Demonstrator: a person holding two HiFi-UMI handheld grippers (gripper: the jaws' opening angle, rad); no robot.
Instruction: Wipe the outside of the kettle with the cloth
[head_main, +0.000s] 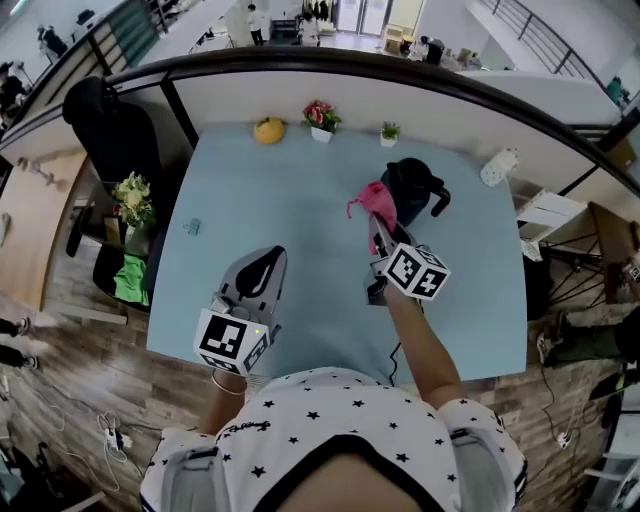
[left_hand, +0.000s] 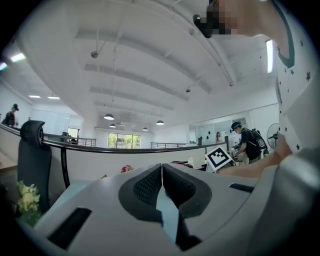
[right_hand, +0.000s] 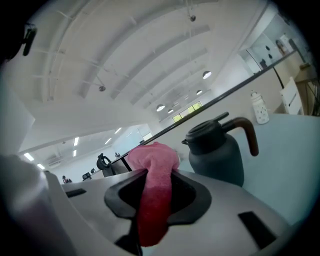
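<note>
Toward the far right of the light-blue table (head_main: 290, 200), the dark kettle (head_main: 415, 188) stands upright, its handle on the side away from the cloth. Just beside the kettle, the right gripper (head_main: 379, 232) is clamped on a pink cloth (head_main: 374, 202); the cloth appears just short of the kettle body, though the angle is poor. Well apart from the kettle, nearer the person, the left gripper (head_main: 268, 262) has its jaws pressed together on nothing.

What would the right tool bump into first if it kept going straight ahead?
Probably the dark kettle, with the pink cloth it grips touching first. The kettle sits slightly right of the right tool's line, so it might just slip past.
</note>
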